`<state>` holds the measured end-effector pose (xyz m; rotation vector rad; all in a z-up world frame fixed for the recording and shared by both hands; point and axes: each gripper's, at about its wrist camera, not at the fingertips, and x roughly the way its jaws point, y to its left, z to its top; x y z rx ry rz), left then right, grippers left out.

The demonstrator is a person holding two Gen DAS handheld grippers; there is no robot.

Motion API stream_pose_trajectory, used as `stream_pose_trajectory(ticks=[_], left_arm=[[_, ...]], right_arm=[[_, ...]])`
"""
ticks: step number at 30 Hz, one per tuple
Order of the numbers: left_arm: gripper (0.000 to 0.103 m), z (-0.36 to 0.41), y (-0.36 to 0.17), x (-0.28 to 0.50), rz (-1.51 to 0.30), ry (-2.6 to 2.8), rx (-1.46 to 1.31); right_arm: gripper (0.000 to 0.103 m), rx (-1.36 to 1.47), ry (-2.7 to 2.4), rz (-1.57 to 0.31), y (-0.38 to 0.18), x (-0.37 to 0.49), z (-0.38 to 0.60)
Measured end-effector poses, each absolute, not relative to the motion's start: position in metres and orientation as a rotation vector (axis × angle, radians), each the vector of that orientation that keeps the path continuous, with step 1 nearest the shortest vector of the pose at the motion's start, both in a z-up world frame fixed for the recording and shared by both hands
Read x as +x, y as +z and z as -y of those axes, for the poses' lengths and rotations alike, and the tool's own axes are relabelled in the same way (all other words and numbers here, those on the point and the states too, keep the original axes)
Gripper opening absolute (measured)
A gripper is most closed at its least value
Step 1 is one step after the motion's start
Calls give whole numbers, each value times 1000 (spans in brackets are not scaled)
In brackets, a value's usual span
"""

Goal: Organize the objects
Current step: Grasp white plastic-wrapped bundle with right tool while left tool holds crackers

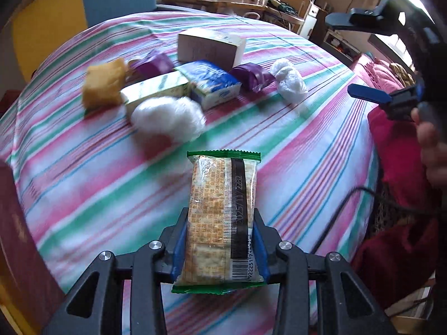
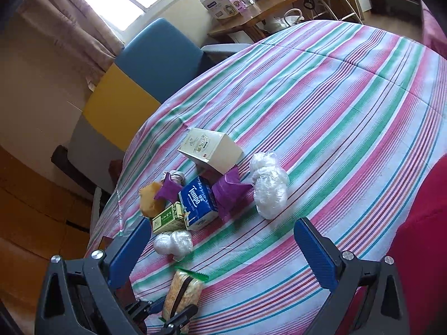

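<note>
My left gripper (image 1: 220,248) is shut on a green-edged cracker packet (image 1: 220,212) and holds it above the striped cloth (image 1: 307,145); the packet also shows in the right wrist view (image 2: 183,293). My right gripper (image 2: 220,251) is open and empty, high above the table; it shows at the right edge of the left wrist view (image 1: 371,55). A cluster lies ahead: a beige box (image 2: 209,150), a blue Tempo tissue pack (image 2: 198,203), a green box (image 2: 167,219), a yellow sponge (image 2: 151,198), two purple wrappers (image 2: 229,192), and white plastic bundles (image 2: 269,189) (image 2: 173,243).
The round table's edge curves on the left and near sides. A blue and yellow chair (image 2: 156,55) stands beyond the table. A wooden side table with boxes (image 2: 251,14) is at the back. Red fabric (image 2: 419,237) lies at the right.
</note>
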<state>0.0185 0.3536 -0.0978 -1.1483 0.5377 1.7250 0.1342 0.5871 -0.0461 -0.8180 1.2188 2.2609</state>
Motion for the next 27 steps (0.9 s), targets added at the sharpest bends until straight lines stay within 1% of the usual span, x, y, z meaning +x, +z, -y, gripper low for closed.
stream_pose_trajectory(ticks=[6, 9, 11, 12, 21, 22, 23, 25, 27], left_arm=[[40, -310, -96, 21, -443, 1753, -1153], [40, -302, -98, 25, -413, 1757, -1141], [40, -306, -99, 26, -405, 1758, -1141], [40, -304, -100, 26, -398, 1758, -1143], [40, -302, -103, 24, -335, 1764, -1147], [40, -302, -104, 24, -333, 1765, -1147], [40, -301, -104, 24, -331, 1766, -1146], [40, -301, -104, 25, -331, 1770, -1142], [40, -300, -104, 26, -332, 1779, -1132]], right_arm=[[102, -863, 2199, -1225, -51, 133, -589], [90, -935, 2156, -1190, -54, 127, -591], [74, -1000, 2109, -1157, -58, 120, -594], [71, -1027, 2087, -1127, -59, 116, -596], [61, -1174, 2005, -927, -75, 72, -623], [57, -1186, 2002, -898, -79, 67, -624], [46, -1198, 1995, -862, -84, 63, -625], [31, -1246, 1963, -853, -95, 59, -626], [30, -1243, 1994, -815, -92, 56, -622]])
